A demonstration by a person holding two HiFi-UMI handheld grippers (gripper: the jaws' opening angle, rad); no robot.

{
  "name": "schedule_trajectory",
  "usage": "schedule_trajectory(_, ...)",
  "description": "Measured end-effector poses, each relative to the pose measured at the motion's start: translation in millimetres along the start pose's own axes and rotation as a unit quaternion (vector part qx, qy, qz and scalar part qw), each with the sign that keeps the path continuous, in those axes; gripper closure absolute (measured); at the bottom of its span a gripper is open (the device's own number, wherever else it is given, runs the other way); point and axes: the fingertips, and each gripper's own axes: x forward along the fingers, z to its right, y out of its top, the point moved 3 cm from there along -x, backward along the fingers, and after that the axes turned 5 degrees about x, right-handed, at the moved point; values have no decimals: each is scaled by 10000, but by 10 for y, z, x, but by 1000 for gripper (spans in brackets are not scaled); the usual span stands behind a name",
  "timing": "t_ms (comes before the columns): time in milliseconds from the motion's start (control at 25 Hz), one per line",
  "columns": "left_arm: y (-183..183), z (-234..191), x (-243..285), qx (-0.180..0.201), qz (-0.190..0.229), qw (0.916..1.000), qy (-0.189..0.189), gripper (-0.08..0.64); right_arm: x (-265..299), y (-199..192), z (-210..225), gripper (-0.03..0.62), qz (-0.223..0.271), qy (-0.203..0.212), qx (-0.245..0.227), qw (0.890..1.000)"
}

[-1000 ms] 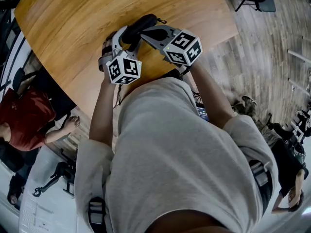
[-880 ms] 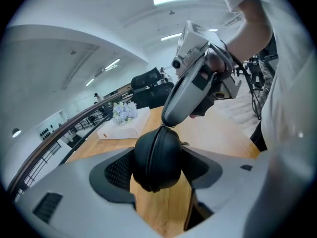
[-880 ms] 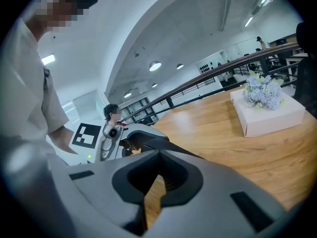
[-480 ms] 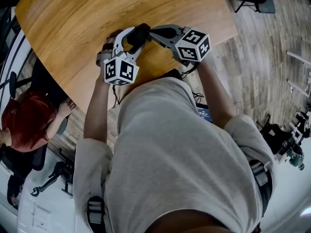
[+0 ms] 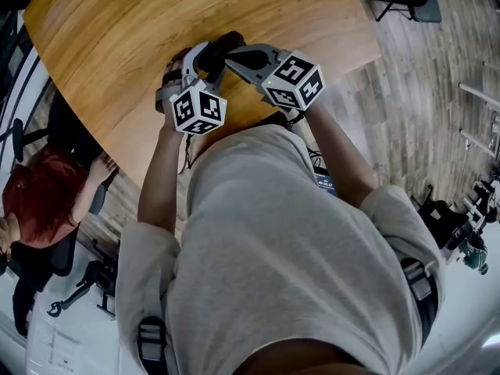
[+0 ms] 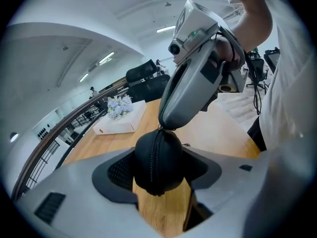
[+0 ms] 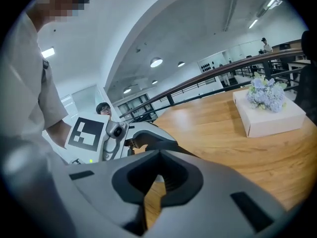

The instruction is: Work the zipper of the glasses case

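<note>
Glasses case (image 6: 156, 155): over tabletop (image 5: 109, 45) near edge, clamped in left hand-held gripper (image 6: 158, 168), jaws wide | right hand-held gripper (image 6: 166, 122): fully closed, pinching zipper pull (image 6: 160, 129) at case end | risk: small pull slips out, or case twists, if tugged off-line

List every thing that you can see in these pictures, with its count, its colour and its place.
case: one, black, between the left tool's pads
table: one, brown wood, under the tools
box: one, white, on the table's far side
flowers: one bunch, pale, on the box
chairs: black, count unclear, beyond the table
seated person: one, red top, at the head view's left
arms: two, bare, holding the tools
left tool: one, grey, shut on the case
right tool: one, grey, shut, tips at the case's zipper
</note>
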Motion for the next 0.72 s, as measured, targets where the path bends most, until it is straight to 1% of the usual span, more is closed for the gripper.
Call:
schedule_trajectory(240,-6,-10,18,-32,-109,9999,39,282,46,17,-86,568,-5,5,-106,9999)
schedule_trajectory(320,23,-20,8,-54,-52,9999,91,282,22,28,-79,568,72,65,-64,9999)
schedule_trajectory(440,91,-58,-60,14,169,9996,221,281,-64,73,-5,568,288,124,166,9994)
schedule_trajectory(600,202,-86,-201,273,457,9979,376,282,-151,109,175,568,371,-166,316,9987)
schedule_trajectory(640,215,-84,-205,325,449,9977,378,282,-150,109,200,568,355,-208,332,9986)
schedule_trajectory(720,177,-79,-170,340,297,9984,338,282,-117,96,205,568,298,-256,318,9987)
